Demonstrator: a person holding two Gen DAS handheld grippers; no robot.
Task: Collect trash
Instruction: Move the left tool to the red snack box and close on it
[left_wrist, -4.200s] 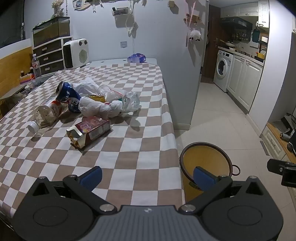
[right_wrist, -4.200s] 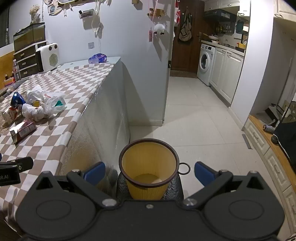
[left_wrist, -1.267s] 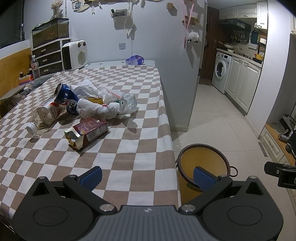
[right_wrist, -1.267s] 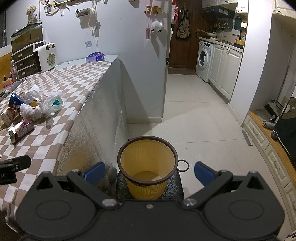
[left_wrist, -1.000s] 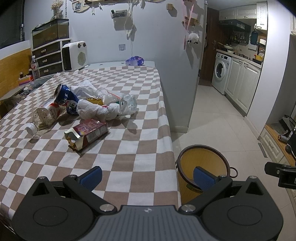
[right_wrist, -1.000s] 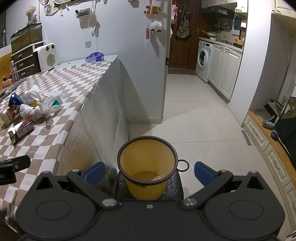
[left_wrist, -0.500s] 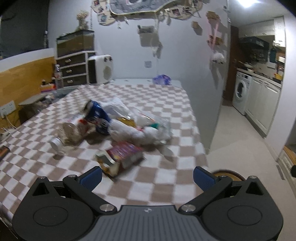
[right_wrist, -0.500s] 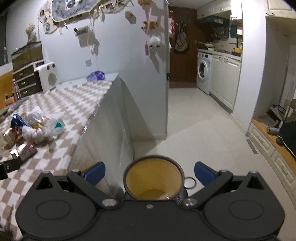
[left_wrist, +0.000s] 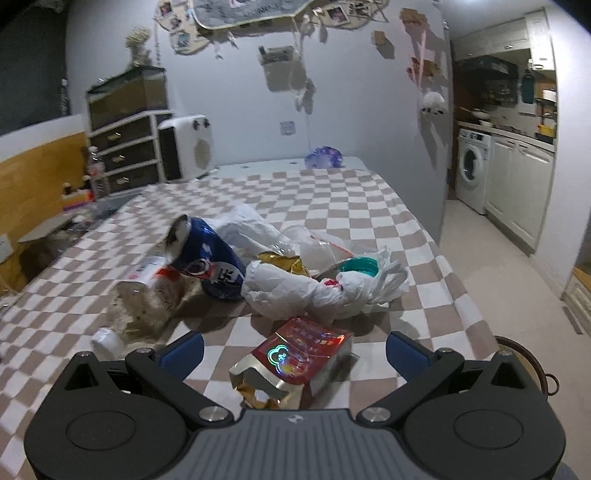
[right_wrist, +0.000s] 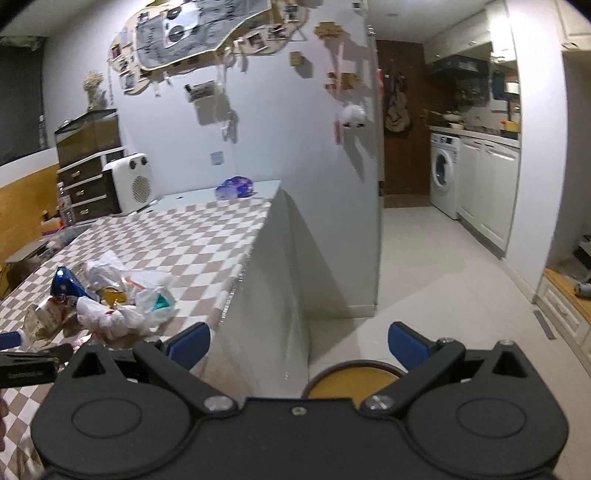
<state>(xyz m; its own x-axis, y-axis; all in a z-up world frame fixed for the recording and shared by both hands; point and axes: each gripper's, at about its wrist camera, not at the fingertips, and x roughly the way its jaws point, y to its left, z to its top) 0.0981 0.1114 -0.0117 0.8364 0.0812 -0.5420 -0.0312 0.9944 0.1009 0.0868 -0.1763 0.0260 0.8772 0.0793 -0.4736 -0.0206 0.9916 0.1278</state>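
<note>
The left tool (left_wrist: 294, 350) stood wide open with nothing between its blue-padded fingers (left_wrist: 183, 348), low in the left wrist frame above the brown-and-white checked worktop (left_wrist: 332, 206). Between the fingers, at lower centre, lay a torn red and gold foil snack packet (left_wrist: 295, 360), not touched by either pad. Just beyond it, at mid-frame, the rest of the trash lay heaped together: a crumpled white plastic bag (left_wrist: 295, 288), a blue printed snack bag (left_wrist: 207, 254) to its left, a crushed clear plastic bottle with a white cap (left_wrist: 140, 302) at left centre, a gold foil wrapper (left_wrist: 282, 262), and a teal round lid (left_wrist: 358, 266) inside thin clear plastic. Past the worktop's edge at lower right, only part of the dark rim of a yellow plastic bin (left_wrist: 517, 347) showed on the floor, the rest hidden by the tool's body.

The right tool (right_wrist: 298, 341) was also open and empty, over the worktop's corner at the bottom of its frame. The bin (right_wrist: 351, 380) sat low centre, mostly hidden behind the tool body.

A white fan heater (left_wrist: 188, 147) and a dark drawer unit (left_wrist: 125, 155) stood at upper left, a purple crumpled bag (left_wrist: 323, 158) at the far end, and a white washing machine (left_wrist: 471, 170) at right.
</note>
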